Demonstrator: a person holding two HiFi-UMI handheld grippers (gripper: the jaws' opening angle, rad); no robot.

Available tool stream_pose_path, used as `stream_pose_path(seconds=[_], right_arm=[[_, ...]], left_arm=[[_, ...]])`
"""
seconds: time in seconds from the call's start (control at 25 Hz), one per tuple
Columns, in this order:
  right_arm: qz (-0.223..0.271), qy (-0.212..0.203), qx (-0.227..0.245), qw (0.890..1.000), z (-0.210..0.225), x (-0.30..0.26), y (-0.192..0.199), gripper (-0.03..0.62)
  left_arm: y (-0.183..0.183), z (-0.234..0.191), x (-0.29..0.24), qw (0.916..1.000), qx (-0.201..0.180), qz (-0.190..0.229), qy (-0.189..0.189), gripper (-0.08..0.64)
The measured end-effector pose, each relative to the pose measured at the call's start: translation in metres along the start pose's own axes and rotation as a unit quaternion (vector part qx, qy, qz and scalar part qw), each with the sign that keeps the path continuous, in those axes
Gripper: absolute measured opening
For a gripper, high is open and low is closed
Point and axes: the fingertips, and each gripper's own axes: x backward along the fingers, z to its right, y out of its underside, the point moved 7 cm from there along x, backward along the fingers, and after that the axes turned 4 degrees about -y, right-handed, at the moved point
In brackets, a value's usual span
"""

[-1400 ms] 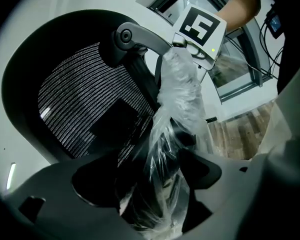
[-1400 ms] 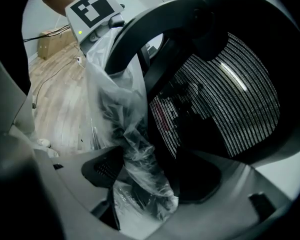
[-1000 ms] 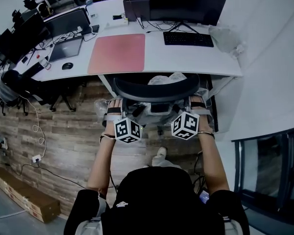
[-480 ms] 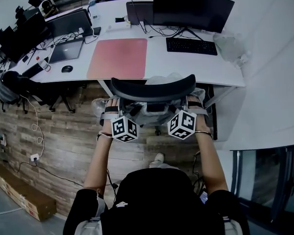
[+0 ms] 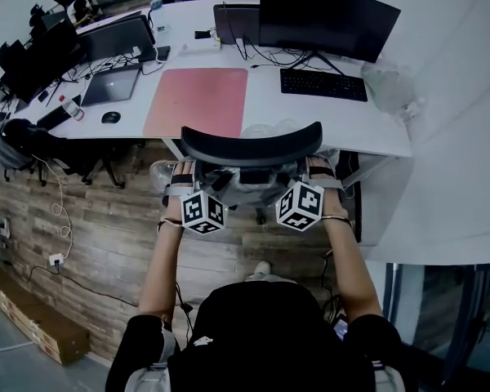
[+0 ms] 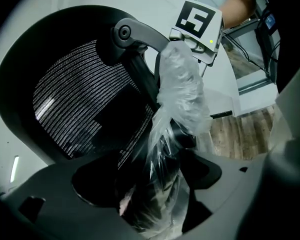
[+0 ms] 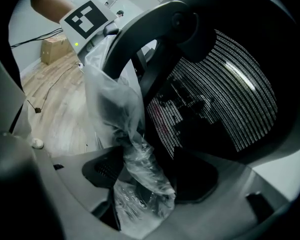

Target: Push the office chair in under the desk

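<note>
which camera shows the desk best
The head view: the white desk shows nearly whole from above, the office chair at its front edge. Both gripper views are filled by the chair's mesh back and plastic-wrapped armrests; the desk isn't clear there.

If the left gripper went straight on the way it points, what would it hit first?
The left gripper is clamped on the plastic-wrapped armrest, so that comes first; past it, likely the chair's mesh backrest.
</note>
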Motion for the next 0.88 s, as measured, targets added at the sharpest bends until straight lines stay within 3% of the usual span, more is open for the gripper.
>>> stream_pose_path(seconds=[0.88], right_arm=[[0.027,-0.006,0.022,0.999,0.031,-0.036,0.001,0.319]], left_arm=[[0.009,-0.023,-0.038,0.9998,0.012,-0.015,-0.01,0.387]])
